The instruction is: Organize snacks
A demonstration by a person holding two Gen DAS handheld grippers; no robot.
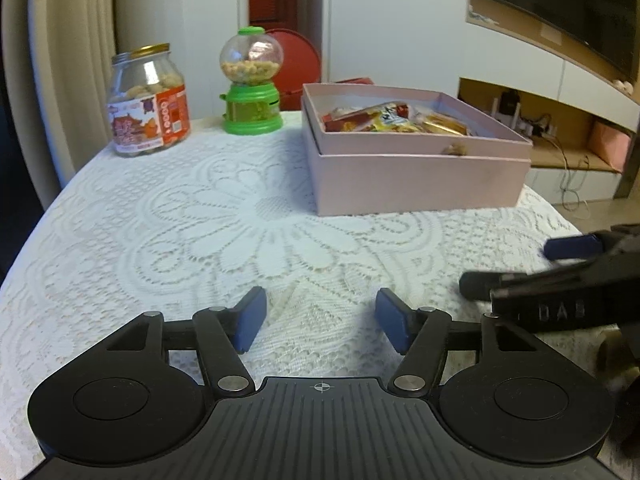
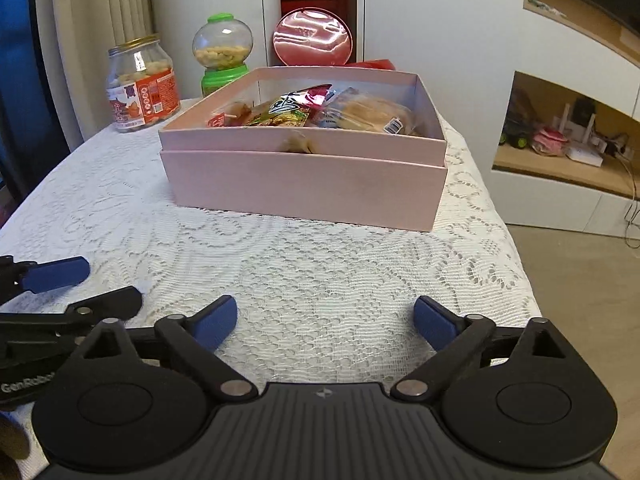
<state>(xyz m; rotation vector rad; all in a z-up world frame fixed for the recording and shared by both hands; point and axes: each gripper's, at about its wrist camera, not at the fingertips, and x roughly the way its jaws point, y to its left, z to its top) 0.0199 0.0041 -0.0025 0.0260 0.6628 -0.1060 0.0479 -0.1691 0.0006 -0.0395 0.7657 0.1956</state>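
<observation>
Left wrist view: your left gripper [image 1: 320, 320] hangs low over the white lace tablecloth [image 1: 180, 220], its blue pads spread with only cloth between them. Your right gripper [image 2: 325, 322] sits just beside it, jaws spread wider and likewise holding nothing.

The pink box [image 2: 304, 184] stands ahead of both tools, toward the middle of the table, its lid apparently nested underneath as a base. Wrapped snacks [image 2: 296, 110] fill it: a foil packet, a bagged bun, red and yellow wrappers. From the right wrist view, the box's long axis runs across the frame, with one corner angled slightly toward you. A small tan piece [image 2: 298, 144] rests at the near inner wall; blur makes it hard to say what it is.

Behind the box stand a snack jar [image 1: 148, 104] with a gold lid, a green candy dispenser [image 1: 251, 84] and a round red tin [image 2: 313, 38], all upright and well apart from your grippers.

No loose snacks show on the cloth, so the sorting looks largely done or between steps. The next move probably calls for reaching forward to the box or the containers behind it, approaching from above the near wall.
</observation>
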